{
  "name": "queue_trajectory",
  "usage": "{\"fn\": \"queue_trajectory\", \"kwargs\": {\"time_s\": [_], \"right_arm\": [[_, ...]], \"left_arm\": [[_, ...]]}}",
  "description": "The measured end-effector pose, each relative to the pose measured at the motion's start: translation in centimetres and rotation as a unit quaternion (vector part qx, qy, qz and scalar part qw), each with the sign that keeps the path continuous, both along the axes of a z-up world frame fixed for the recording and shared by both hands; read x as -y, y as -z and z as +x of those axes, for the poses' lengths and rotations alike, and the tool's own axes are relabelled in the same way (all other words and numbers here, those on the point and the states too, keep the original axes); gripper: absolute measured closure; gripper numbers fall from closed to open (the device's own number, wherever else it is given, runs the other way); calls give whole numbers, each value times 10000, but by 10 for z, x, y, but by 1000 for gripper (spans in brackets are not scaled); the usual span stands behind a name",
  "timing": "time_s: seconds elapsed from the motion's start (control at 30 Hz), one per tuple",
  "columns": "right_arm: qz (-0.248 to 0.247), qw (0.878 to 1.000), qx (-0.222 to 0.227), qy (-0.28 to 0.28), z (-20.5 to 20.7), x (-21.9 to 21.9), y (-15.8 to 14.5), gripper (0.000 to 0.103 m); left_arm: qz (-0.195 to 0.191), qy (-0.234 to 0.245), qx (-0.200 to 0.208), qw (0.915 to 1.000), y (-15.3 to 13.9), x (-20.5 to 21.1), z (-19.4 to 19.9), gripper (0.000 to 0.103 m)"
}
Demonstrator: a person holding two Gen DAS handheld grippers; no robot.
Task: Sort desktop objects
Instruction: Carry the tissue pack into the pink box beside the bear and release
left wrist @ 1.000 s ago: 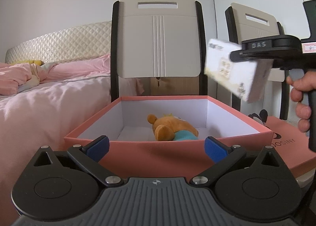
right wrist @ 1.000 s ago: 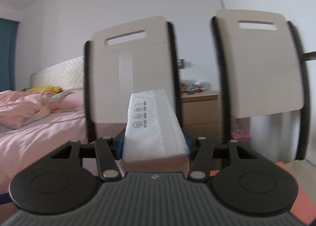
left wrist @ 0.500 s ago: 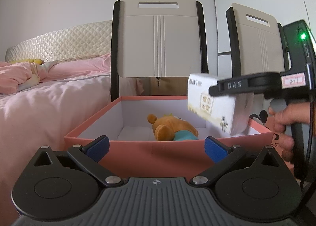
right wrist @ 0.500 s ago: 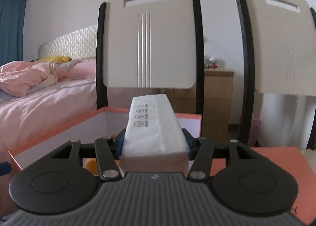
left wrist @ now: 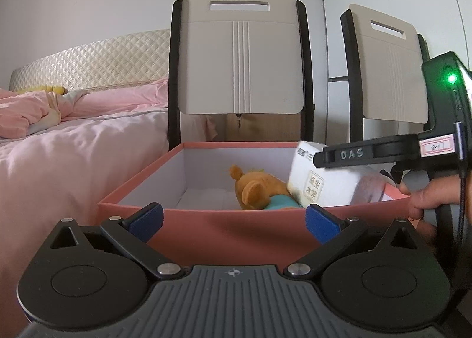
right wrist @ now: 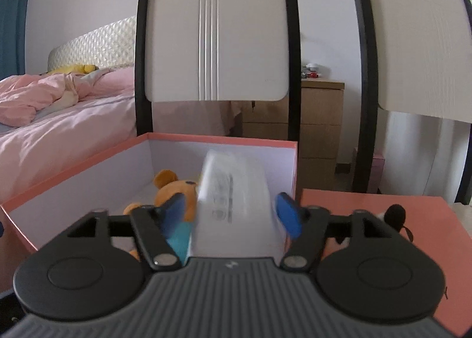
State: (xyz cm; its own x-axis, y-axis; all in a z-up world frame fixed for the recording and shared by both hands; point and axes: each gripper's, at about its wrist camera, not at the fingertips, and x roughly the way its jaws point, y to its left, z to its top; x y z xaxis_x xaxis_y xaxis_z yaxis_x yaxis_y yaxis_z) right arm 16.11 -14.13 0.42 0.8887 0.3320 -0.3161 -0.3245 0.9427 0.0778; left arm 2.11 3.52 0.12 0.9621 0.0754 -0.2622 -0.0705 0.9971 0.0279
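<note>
Right tongs (right wrist: 231, 214): your blue pads are spread, with gaps on both sides of the tissue pack; the grip is released.
Tissue pack (right wrist: 236, 205): white, blurred, inside the pink box at its right side, touching the plush bear.
Left tongs (left wrist: 234, 221): your jaws are spread wide with nothing between them, at the near wall of the box.
Pink box (left wrist: 224, 225): open-topped, white inside.
Plush bear (left wrist: 256, 190): orange, lying on the box floor, left of the pack.
Pink lid (right wrist: 383, 214): flat, right of the box.
</note>
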Motion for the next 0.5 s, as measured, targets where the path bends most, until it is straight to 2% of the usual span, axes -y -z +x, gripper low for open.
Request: {"fn": "queue_trajectory", "kwargs": {"time_s": [0.33, 0.5], "right_arm": [[236, 9985, 384, 310, -16, 28, -17, 10], [216, 9979, 394, 457, -26, 43, -19, 4]], "left_arm": [[49, -12, 11, 10000, 1, 1, 0, 0], [70, 1, 7, 10000, 1, 2, -1, 0]]}}
